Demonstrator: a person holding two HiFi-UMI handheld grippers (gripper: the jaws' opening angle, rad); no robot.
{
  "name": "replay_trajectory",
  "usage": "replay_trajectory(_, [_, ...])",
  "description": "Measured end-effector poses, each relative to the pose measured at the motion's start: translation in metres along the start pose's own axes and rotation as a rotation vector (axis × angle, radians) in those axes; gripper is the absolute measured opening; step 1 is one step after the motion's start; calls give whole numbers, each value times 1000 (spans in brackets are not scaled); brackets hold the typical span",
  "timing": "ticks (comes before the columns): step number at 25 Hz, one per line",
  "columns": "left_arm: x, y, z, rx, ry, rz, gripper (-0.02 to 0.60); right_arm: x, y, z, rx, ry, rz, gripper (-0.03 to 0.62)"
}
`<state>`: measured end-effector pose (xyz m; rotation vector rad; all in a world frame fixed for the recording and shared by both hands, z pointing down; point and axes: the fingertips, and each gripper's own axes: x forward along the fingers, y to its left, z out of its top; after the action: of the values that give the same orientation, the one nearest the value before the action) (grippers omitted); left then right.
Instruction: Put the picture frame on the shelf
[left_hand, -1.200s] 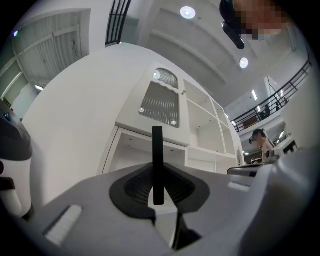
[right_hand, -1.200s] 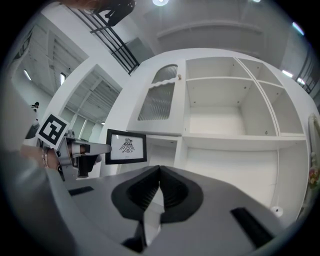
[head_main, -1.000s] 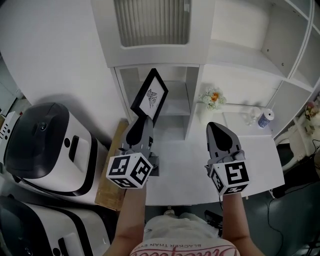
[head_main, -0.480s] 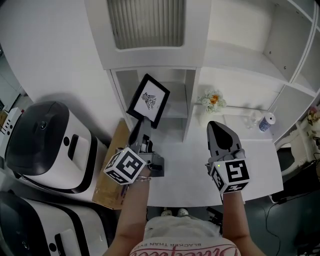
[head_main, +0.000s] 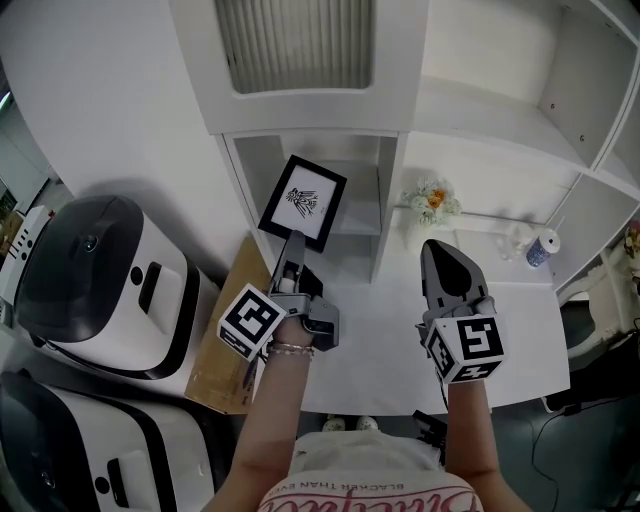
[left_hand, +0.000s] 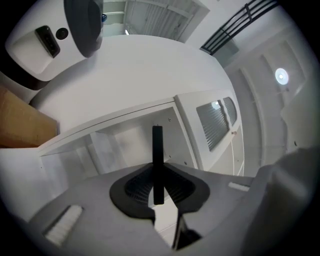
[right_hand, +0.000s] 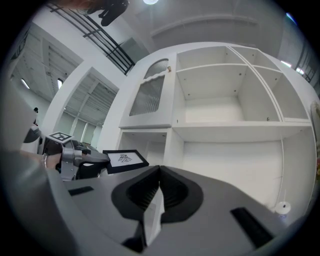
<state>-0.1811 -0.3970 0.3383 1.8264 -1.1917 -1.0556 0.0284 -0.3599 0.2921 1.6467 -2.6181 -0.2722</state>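
Observation:
The picture frame, black-edged around a white print, is held up in front of the shelf's lower left compartment. My left gripper is shut on its lower edge. In the left gripper view the frame shows edge-on as a thin black bar pinched between the pads, with the shelf's compartments behind it. My right gripper hovers to the right over the white tabletop, shut and empty. The right gripper view shows its jaws together, and the frame at left in the left gripper.
A small bunch of flowers and a blue-and-white can stand in the wide compartment at right. Two white and black machines sit at left beside a cardboard piece. A slatted door closes the upper left compartment.
My left gripper has rolled, turning the frame from a steep tilt to nearly square-on, and sunk a little. The right gripper has drifted slightly to the right, still shut.

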Motion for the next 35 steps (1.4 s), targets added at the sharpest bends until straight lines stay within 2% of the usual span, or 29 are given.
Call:
replay_trajectory(11, [7, 36, -15, -175, 16, 82, 66, 4, 3, -16, -7, 43, 6, 8])
replay_trajectory(23, [14, 78, -36, -327, 41, 156, 66, 8, -4, -28, -15, 83, -10, 8])
replay_trajectory(35, [33, 101, -40, -393, 41, 192, 66, 9, -9, -37, -12, 106, -18, 8])
